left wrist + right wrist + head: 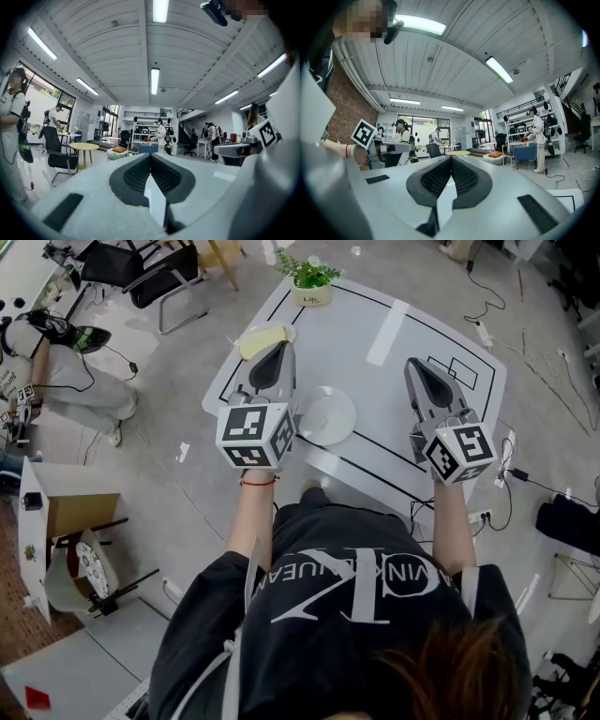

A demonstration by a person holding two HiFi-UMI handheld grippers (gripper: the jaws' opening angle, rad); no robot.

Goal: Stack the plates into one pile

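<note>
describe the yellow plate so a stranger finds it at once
Find the white table with a potted plant at its far edge. The yellow plate lies just nearer and left of that plant; the other plate, mid-table, is white.

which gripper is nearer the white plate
Left. The left gripper is beside the left edge of the white plate; the right gripper is farther off, on its right.
</note>
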